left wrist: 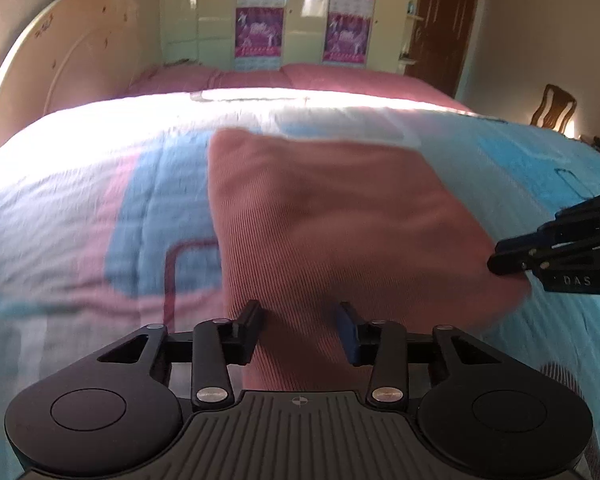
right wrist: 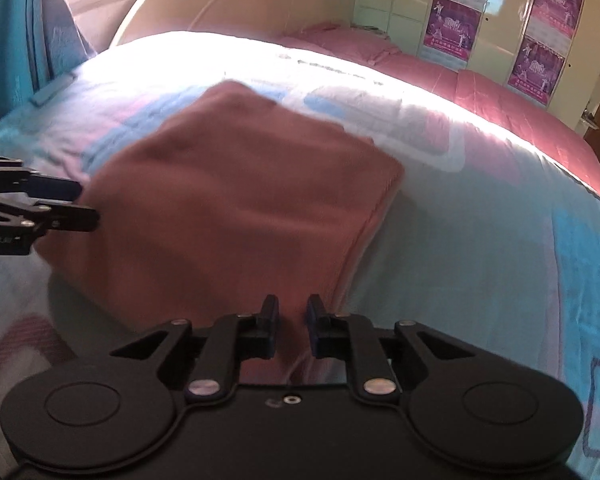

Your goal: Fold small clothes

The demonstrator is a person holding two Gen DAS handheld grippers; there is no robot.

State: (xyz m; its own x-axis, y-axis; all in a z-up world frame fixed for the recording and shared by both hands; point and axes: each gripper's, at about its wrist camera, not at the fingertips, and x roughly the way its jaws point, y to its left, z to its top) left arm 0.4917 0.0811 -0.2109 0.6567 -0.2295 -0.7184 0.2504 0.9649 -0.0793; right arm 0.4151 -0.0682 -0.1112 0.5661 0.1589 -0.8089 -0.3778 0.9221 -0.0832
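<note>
The left gripper (left wrist: 302, 322) has its two fingers spread well apart, and the near edge of the pink garment (left wrist: 340, 220) runs up between them; the pads stand clear of the cloth on both sides, so nothing is clamped there. The right gripper (right wrist: 293, 316) has its fingers drawn close, with only a narrow gap, and a ridge of the same garment (right wrist: 236, 200) rises in that gap; whether the pads actually pinch the fabric cannot be told from the blurred view. In the left wrist view the right gripper (left wrist: 512, 258) shows at the garment's right corner, its tips at the cloth edge; in the right wrist view the left gripper (right wrist: 85, 204) shows at the garment's left edge. There is one garment, a ribbed pink piece lying as a rough rectangle, doubled over, on the bedspread (left wrist: 80, 216), which is patterned in blue, pink and white. Beyond it lies one pink blanket (left wrist: 332, 78) across the head of the bed, against one curved cream headboard (left wrist: 68, 52). Four purple posters (left wrist: 260, 32) hang on the wardrobe doors, and one wooden chair (left wrist: 554, 106) stands at the far right.
</note>
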